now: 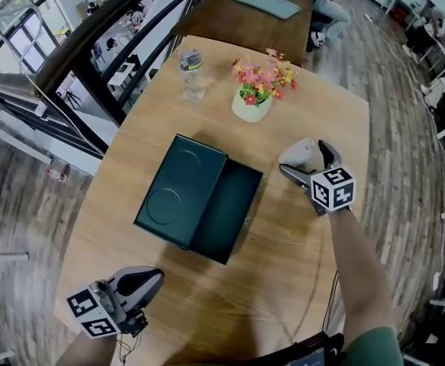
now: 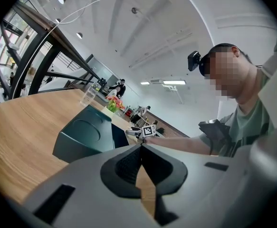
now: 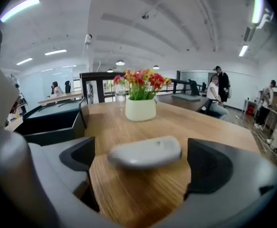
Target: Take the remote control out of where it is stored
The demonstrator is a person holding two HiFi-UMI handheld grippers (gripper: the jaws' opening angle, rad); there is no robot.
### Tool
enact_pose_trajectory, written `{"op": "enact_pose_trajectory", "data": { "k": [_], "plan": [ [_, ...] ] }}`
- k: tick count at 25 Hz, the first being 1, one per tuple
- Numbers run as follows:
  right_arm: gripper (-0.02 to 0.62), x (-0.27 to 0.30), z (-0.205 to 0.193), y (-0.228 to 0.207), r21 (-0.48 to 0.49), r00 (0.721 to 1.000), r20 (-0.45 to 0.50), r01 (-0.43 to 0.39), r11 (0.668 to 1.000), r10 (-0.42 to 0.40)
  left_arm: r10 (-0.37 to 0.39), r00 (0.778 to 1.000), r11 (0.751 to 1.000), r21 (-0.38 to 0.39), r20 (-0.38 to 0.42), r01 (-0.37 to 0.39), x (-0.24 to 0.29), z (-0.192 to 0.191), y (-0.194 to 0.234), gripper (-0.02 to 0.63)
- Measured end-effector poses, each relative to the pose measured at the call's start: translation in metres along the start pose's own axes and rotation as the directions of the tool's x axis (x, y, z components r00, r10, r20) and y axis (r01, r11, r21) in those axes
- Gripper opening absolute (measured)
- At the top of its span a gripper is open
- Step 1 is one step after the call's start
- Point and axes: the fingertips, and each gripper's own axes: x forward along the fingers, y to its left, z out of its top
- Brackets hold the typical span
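Lying on the surface (image 1: 268,296): remote control (image 3: 145,152), outside the open box (image 1: 182,191).
Your right tool (image 3: 139,160) is spread around it; your left tool (image 2: 139,149) is pressed together, empty.

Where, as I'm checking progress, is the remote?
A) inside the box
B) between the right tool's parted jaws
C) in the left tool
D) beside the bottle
B: the right gripper view shows the remote between the right tool's parted jaws, outside the open box.
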Motion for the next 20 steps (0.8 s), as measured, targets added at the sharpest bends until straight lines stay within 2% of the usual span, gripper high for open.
{"op": "enact_pose_trajectory", "data": {
  "k": [3,5,11,20],
  "plan": [
    [0.584,-0.003,-0.039,0.017,-0.005,0.987,-0.148,-0.066,0.998,0.065,-0.001,1.000,1.000,-0.014,-0.011,0.001,0.001,-0.005,0.000,0.003],
    [0.584,-0.014,-0.054,0.021,-0.017,0.982,-0.177,-0.075,0.997,0.070,-0.006,1.000,1.000,-0.022,-0.012,0.005,0.002,-0.007,-0.001,0.003],
    [0.584,-0.058,-0.039,0.015,0.016,0.996,-0.080,-0.041,0.999,0.042,-0.022,1.000,0.999,-0.028,-0.017,0.022,0.009,-0.009,-0.011,0.003],
    [0.584,-0.114,-0.030,0.044,0.117,0.999,0.024,-0.049,0.992,0.047,-0.036,0.999,0.999,-0.002,-0.001,0.036,0.006,-0.002,-0.031,0.003]
  ]
}}
